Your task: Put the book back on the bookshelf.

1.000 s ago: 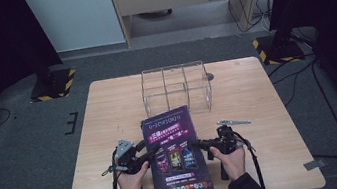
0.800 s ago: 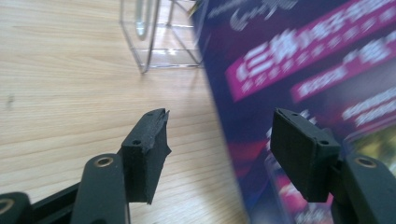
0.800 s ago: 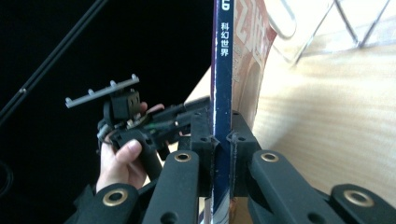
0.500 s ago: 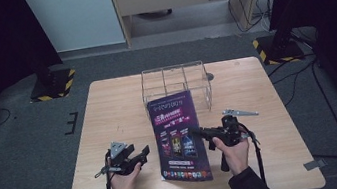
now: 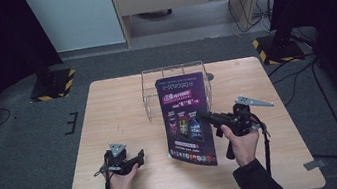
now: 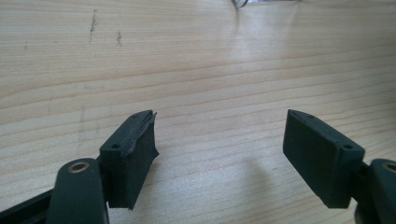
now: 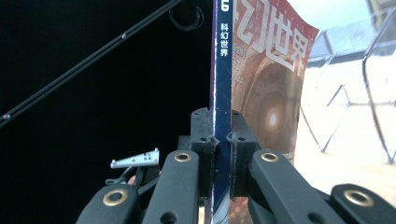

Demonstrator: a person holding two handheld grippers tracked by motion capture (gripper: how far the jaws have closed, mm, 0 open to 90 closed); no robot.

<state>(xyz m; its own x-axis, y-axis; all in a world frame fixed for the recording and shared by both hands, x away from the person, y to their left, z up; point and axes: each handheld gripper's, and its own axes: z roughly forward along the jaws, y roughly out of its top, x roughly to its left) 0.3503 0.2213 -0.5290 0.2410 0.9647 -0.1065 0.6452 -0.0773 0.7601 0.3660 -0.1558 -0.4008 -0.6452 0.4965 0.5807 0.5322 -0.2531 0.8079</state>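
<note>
Right gripper [image 5: 204,115]: jaws clamped on the spine edge of the magazine [image 5: 186,119]; in the right gripper view [image 7: 219,154] the two black pads press flat on either side of the blue spine, no gap visible.
Right hand [image 5: 241,139]: wrapped around the gripper body, forearm entering from the bottom edge of the high view; grey three-cornered plate sticks out to the right above it.
Magazine: lifted off the wooden table [image 5: 108,113], standing on end and tilted, dark purple cover facing the high camera. Upper edge overlaps the wire basket [image 5: 149,95] in that view; lower corner hangs just above the tabletop (contact with the wood cannot be told). In the right gripper view [image 7: 261,84] a reddish cover with large white characters shows to the right of the spine.
Left gripper [image 5: 137,157]: jaws spread wide, holding nothing; the left gripper view [image 6: 219,158] shows bare wood grain between the two pads.
Left hand [image 5: 120,175]: low over the near-left part of the table, well apart from the magazine.
Wire basket: clear-framed, at the far middle of the table, behind the magazine (its wires also show at the right of the right gripper view [image 7: 369,70]).
Surroundings: grey floor around the table, dark curtains either side.
</note>
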